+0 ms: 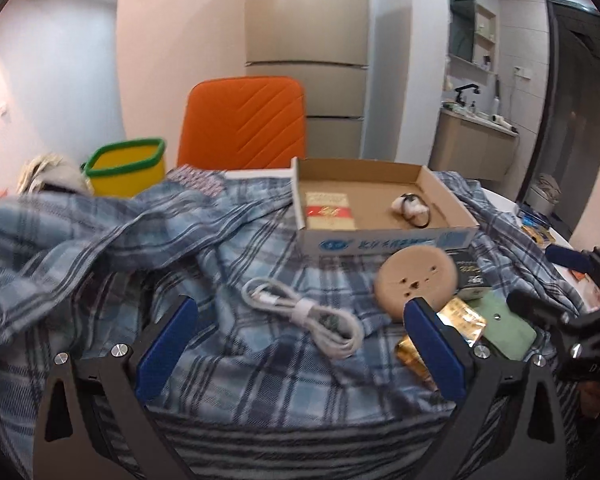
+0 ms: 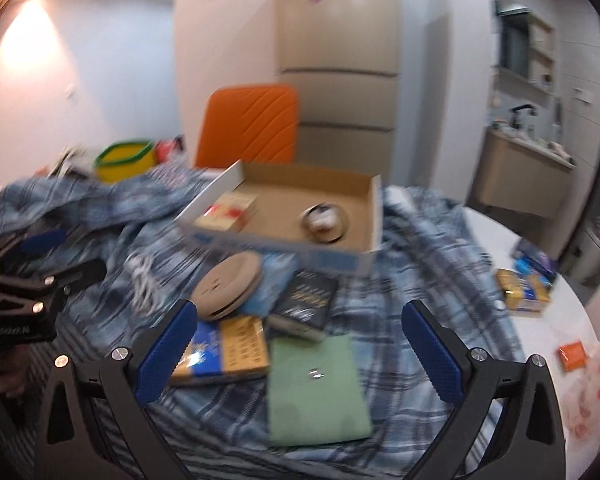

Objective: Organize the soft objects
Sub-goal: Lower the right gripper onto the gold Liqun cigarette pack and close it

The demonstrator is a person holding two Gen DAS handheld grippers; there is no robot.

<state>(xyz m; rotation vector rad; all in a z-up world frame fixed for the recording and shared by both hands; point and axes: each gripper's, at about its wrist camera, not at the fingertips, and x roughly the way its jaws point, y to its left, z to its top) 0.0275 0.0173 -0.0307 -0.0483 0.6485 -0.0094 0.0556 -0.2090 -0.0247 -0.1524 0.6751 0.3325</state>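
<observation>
Plaid cloth (image 1: pixel 100 240), blue and white, is seen rumpled over the desk in the left wrist view, bunched high at left. Left gripper (image 1: pixel 300 336) is held released above it, nothing between the blue pads. A coiled white cable (image 1: pixel 304 316) lies sharp on the cloth here, beside a tan disc (image 1: pixel 416 280). A cardboard box (image 1: pixel 380 236) sits behind; the right gripper (image 1: pixel 572 312) is cut off at the right edge.

Right wrist view is motion-blurred. Right gripper (image 2: pixel 300 340) is spread open, empty, over a green pouch (image 2: pixel 316 388) lying flat on the cloth (image 2: pixel 420 280). The bare desk (image 2: pixel 532 320) edge with yellow packets (image 2: pixel 524 290) is shown only here. The cable (image 2: pixel 144 280) is smeared, hard to make out. The left gripper (image 2: pixel 40 264) is partly cropped at left.
</observation>
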